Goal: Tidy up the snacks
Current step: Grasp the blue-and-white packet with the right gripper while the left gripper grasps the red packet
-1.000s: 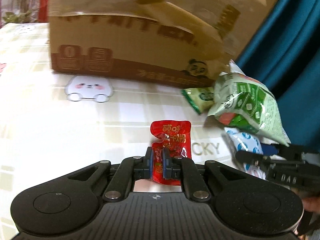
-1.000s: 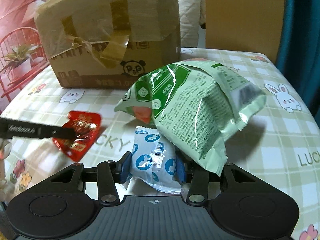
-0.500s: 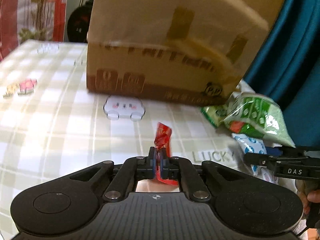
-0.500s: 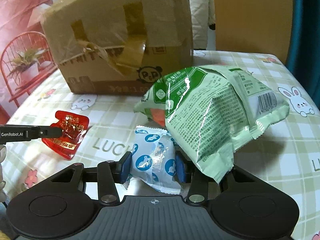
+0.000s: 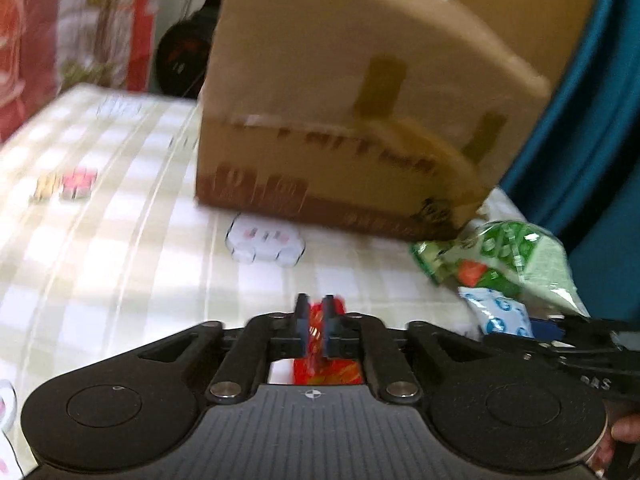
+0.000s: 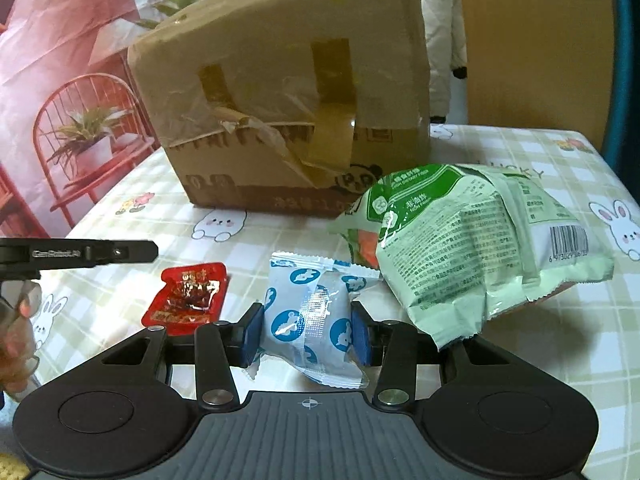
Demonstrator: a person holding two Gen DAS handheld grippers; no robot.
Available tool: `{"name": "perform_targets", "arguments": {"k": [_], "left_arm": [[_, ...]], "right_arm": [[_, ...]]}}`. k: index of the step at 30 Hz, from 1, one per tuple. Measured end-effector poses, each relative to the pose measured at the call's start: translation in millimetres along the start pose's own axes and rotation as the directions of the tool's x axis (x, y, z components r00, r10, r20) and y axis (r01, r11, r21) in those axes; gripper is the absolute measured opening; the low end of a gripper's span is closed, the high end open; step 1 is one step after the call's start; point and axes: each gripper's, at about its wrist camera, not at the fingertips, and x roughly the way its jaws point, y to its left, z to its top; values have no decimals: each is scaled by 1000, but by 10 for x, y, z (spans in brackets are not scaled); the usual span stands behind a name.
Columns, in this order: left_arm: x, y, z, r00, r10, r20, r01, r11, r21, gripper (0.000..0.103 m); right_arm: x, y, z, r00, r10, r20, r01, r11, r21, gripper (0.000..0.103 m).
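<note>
A red snack packet (image 6: 188,300) lies flat on the checked tablecloth (image 6: 560,340). In the right wrist view one finger of my left gripper (image 6: 120,253) hangs just above and behind it, apart from it. My left gripper (image 5: 316,320) has its jaws opening by a narrow gap, and the red packet (image 5: 326,372) shows through that gap and below it. My right gripper (image 6: 306,334) is shut on a blue-and-white packet (image 6: 312,320), its pads pressing both sides. A big green bag (image 6: 480,248) lies to the right, touching that packet.
A taped cardboard box (image 6: 280,120) stands at the back of the table, its top hidden. A second small green packet (image 5: 430,258) pokes out beside the green bag (image 5: 520,260). A hand (image 6: 16,328) shows at the left edge. A teal curtain (image 5: 592,140) hangs on the right.
The left gripper lifted the red packet off the table on edge, then its jaws parted; the packet now lies flat on the cloth. The right gripper kept its grip and drew back slightly.
</note>
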Motion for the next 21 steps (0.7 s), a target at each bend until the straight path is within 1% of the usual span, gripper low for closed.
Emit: {"name": "perform_targets", "arguments": {"k": [2, 3, 9, 11, 13, 15, 17, 19, 21], "left_arm": [[52, 26, -42, 1000, -6, -25, 5, 999, -41, 58], [64, 19, -68, 1000, -6, -30, 4, 998, -55, 61], [201, -221, -121, 997, 3, -73, -1, 1000, 25, 61], [277, -294, -118, 996, 34, -80, -29, 997, 67, 62], [372, -335, -114, 993, 74, -90, -66, 994, 89, 62], [396, -359, -108, 993, 91, -72, -83, 991, 106, 64], [411, -362, -91, 993, 98, -65, -91, 990, 108, 64], [417, -319, -74, 995, 83, -56, -78, 993, 89, 63], [430, -289, -70, 996, 79, -43, -76, 994, 85, 58]], "right_arm": [[7, -6, -30, 1000, -4, -8, 4, 1000, -1, 41], [4, -15, -42, 1000, -6, -11, 6, 1000, -1, 41], [0, -62, -93, 1000, -15, -15, 15, 1000, 9, 41], [-4, -66, -103, 1000, -12, -15, 12, 1000, 10, 41], [-6, -70, -114, 1000, -11, -15, 12, 1000, 9, 41], [-8, -84, -131, 1000, -12, -16, 12, 1000, 11, 42], [-8, -105, -152, 1000, -11, -21, 11, 1000, 20, 41], [0, -129, -169, 1000, -11, -26, 12, 1000, 27, 41], [9, -151, -180, 1000, -9, -29, 10, 999, 33, 42]]}}
